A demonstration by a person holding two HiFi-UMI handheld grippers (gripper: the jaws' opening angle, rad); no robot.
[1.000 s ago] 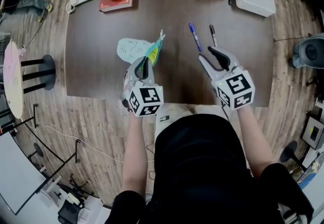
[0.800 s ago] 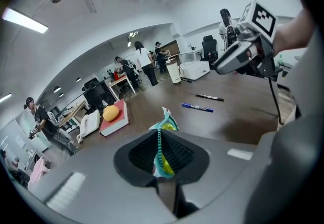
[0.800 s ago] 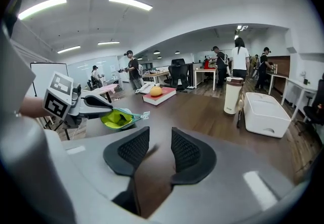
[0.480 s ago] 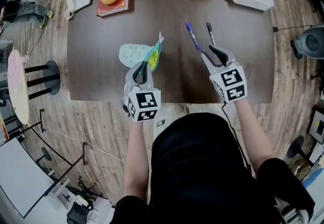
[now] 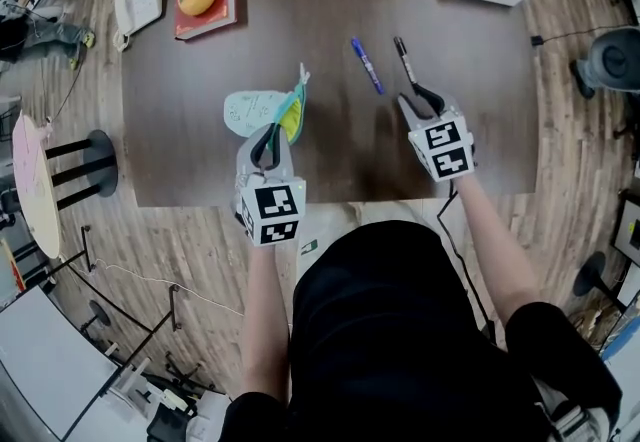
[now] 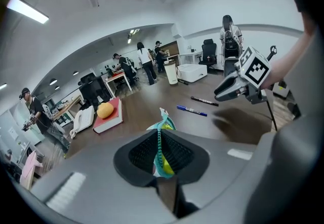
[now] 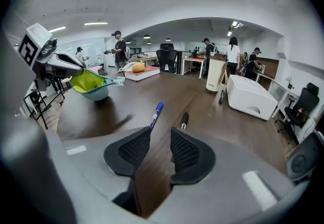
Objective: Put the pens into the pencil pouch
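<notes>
My left gripper (image 5: 268,138) tilts down and forward, jaws clamped on the pencil pouch (image 5: 250,110) edge. My right gripper (image 5: 417,102) also tilts down, its 2 jaws parted, just narrowed slightly, nothing between them. Both forearms (image 5: 262,300) extended forward.

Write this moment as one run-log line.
left tongs: shut on pencil pouch | right tongs: open, just been closing, empty, near black pen | blue pen: on table

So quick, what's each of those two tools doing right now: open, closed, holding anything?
Left tool: closed on the pencil pouch, at its zipper edge.
Right tool: open and empty, its jaws just closing a little.
</notes>
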